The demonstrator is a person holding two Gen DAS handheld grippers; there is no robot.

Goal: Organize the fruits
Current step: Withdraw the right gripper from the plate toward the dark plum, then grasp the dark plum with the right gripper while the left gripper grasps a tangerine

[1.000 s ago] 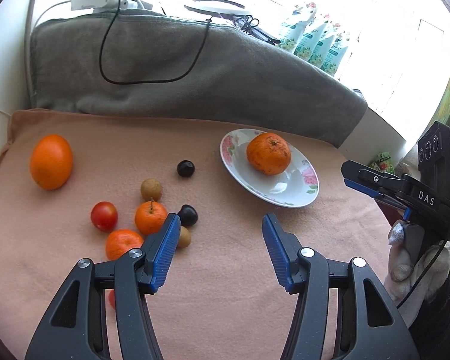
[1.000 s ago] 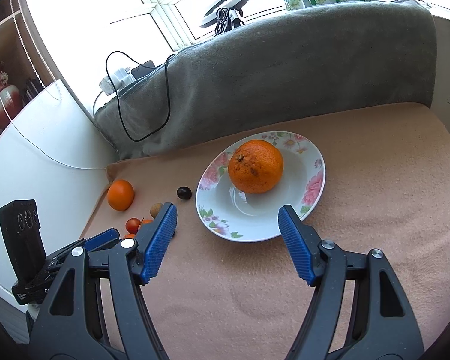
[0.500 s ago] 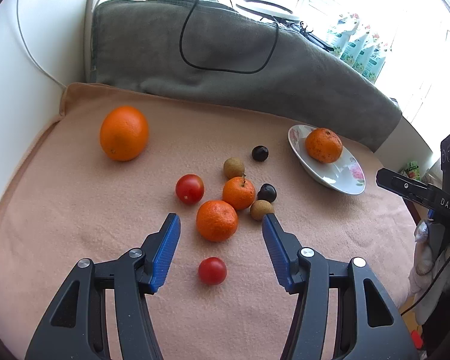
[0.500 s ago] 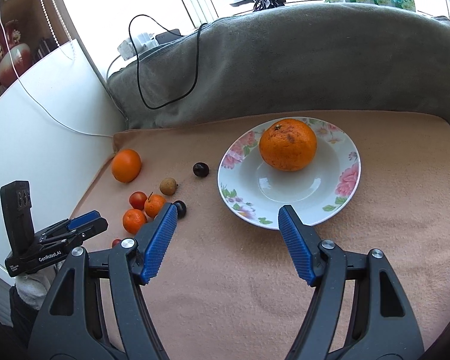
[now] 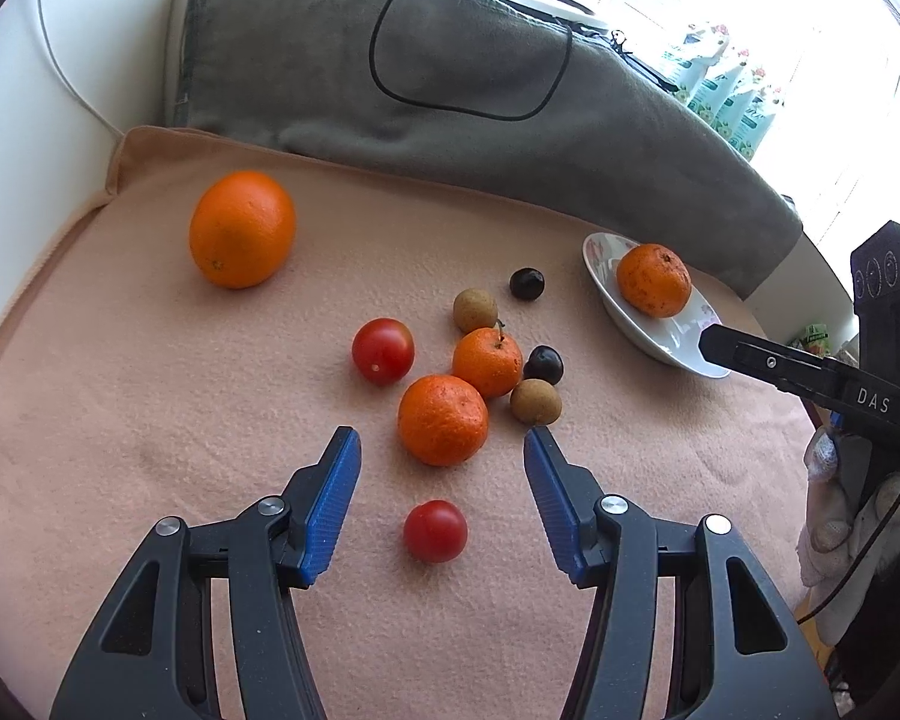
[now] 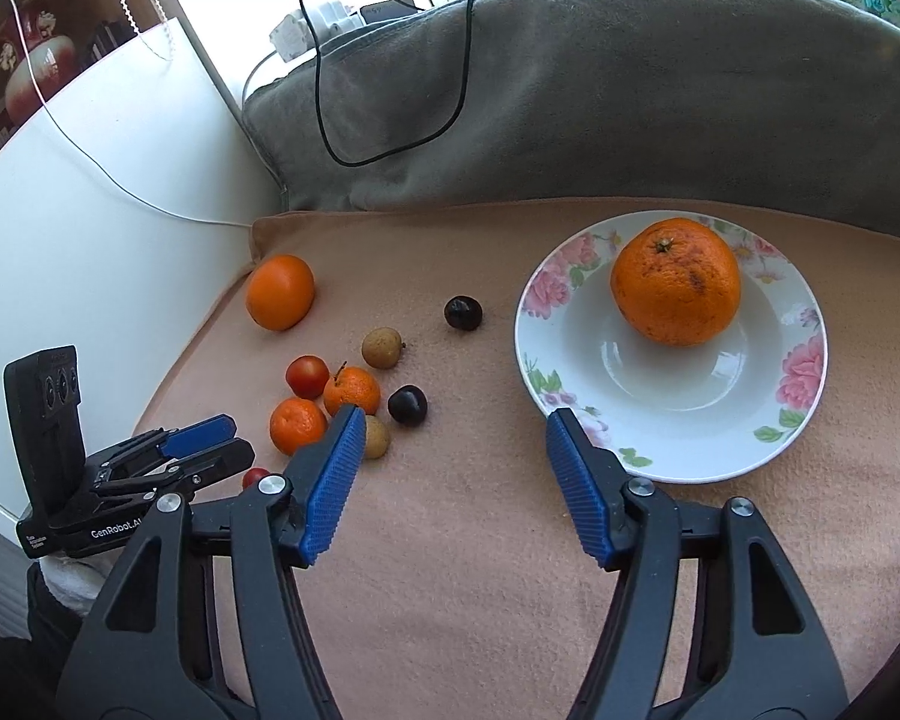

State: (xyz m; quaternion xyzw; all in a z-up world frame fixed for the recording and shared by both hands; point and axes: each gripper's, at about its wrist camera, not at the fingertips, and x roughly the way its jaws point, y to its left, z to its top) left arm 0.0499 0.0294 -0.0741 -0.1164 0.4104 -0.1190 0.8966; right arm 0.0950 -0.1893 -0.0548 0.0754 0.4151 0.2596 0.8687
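My left gripper (image 5: 442,450) is open and empty, low over the pink cloth, with a mandarin (image 5: 442,419) just beyond its fingertips and a small red tomato (image 5: 435,530) between its fingers. A second mandarin (image 5: 487,361), another tomato (image 5: 383,350), two longans (image 5: 475,310), two dark cherries (image 5: 527,284) and a large orange (image 5: 242,228) lie around. A floral plate (image 6: 678,441) holds one orange (image 6: 675,281). My right gripper (image 6: 455,441) is open and empty, just in front of the plate's near left rim.
A grey blanket (image 6: 570,90) with a black cable (image 5: 450,96) rises behind the cloth. A white wall (image 6: 90,210) borders the left side. Green-white bottles (image 5: 726,102) stand at the window. The cloth's front edge drops off near the left gripper (image 6: 168,456).
My left gripper has swung left from the plate and come down over the fruit cluster. My right gripper has moved closer to the plate and turned slightly left.
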